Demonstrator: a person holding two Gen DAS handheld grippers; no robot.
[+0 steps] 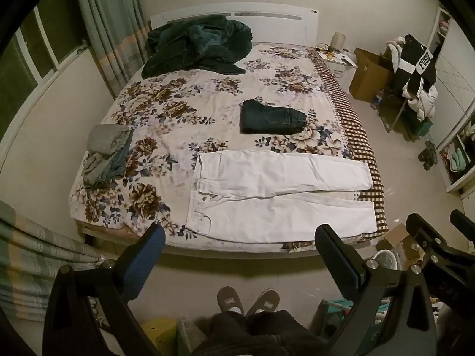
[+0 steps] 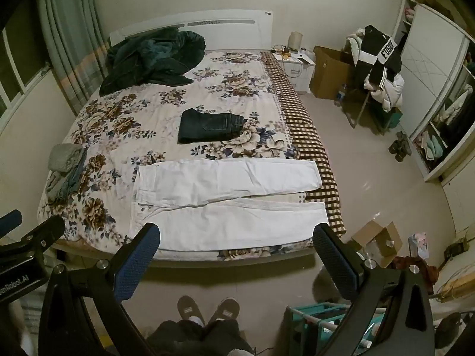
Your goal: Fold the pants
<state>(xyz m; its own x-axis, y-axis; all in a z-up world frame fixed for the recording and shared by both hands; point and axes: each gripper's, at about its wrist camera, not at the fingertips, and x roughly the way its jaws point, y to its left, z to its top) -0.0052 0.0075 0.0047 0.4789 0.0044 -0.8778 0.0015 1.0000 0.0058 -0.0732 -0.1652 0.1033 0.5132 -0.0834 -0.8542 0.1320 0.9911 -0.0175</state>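
Note:
White pants (image 1: 276, 195) lie flat on the floral bed near its front edge, waist to the left, both legs pointing right; they also show in the right wrist view (image 2: 225, 204). My left gripper (image 1: 240, 237) is open and empty, held above the floor in front of the bed edge. My right gripper (image 2: 237, 237) is open and empty, beside the left one at the same height; part of it shows in the left wrist view (image 1: 439, 237). Neither gripper touches the pants.
Folded dark jeans (image 1: 271, 117) lie mid-bed. A grey and blue clothes pile (image 1: 107, 154) sits at the left edge. A dark green blanket (image 1: 196, 47) lies by the headboard. Cardboard boxes (image 2: 377, 243), a teal rack (image 2: 320, 320) and a clothes-laden chair (image 2: 377, 71) stand to the right.

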